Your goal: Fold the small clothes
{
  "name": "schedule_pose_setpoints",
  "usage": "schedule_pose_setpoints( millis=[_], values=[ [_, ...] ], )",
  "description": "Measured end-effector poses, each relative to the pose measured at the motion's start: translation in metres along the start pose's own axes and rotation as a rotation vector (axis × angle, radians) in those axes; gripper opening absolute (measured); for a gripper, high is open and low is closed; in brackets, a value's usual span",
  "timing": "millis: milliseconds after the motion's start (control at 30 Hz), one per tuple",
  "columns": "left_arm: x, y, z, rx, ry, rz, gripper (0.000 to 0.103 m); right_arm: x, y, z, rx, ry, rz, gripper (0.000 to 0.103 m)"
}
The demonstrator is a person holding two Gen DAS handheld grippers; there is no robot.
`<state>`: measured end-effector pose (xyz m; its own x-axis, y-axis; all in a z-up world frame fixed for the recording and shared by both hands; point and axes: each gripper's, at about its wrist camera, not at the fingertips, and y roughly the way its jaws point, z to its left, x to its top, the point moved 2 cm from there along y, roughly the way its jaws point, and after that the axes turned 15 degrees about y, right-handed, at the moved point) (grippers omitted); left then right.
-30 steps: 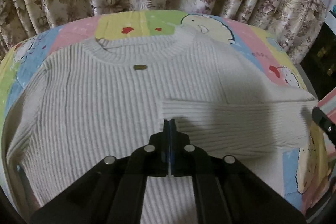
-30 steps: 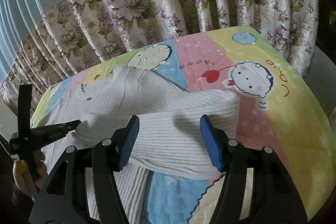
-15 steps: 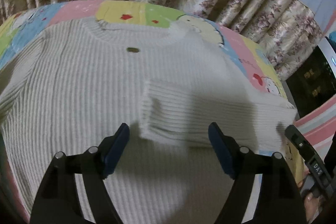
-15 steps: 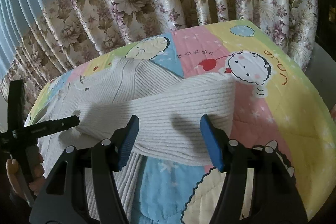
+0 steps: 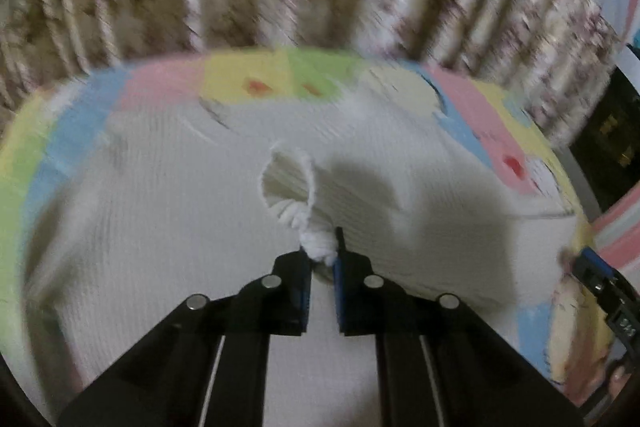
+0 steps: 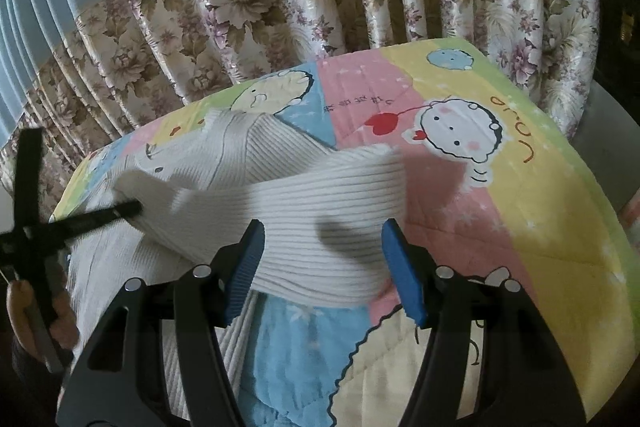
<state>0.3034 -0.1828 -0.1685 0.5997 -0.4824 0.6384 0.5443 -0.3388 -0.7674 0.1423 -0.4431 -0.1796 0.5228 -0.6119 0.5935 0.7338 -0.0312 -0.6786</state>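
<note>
Left tool (image 5: 320,259) pinches sleeve cuff (image 5: 316,243), sleeve (image 6: 320,211) running crosswise over sweater (image 5: 160,227).

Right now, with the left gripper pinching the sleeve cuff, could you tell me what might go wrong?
1. The left gripper holds only a small bunch of the cuff, so the knit could slip out.
2. The right gripper is open above the sleeve, so nothing pins it; pulling may drag the sweater and spoil the fold.
</note>
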Motion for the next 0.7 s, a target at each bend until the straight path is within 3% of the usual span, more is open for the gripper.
schedule_pose_setpoints(
  millis=[67,200,433,500,533,567,700],
  values=[
    [-0.002,-0.010,0.025,0.075,-0.006,-0.013,0.010,0.003,0.002,0.008,0.018,-0.007,0.006,0.065],
    [-0.025,-0.018,0.079,0.221,-0.025,0.033,0.010,0.011,0.016,0.024,0.049,-0.038,0.026,0.065],
    [-0.054,-0.009,0.103,0.224,-0.063,0.084,0.010,0.036,0.075,0.060,0.096,-0.147,0.161,0.063],
    [-0.056,-0.009,0.101,0.231,-0.064,0.081,0.010,0.039,0.095,0.070,0.062,-0.183,0.213,0.043],
    [-0.056,-0.007,0.101,0.233,-0.065,0.079,0.010,0.038,0.102,0.072,0.059,-0.190,0.239,0.024],
    [-0.056,-0.007,0.101,0.234,-0.067,0.077,0.010,0.035,0.105,0.074,0.057,-0.199,0.249,0.014],
    [-0.044,-0.020,0.109,0.247,-0.096,0.003,0.010,0.037,0.098,0.078,0.062,-0.226,0.150,0.007]
  ],
)
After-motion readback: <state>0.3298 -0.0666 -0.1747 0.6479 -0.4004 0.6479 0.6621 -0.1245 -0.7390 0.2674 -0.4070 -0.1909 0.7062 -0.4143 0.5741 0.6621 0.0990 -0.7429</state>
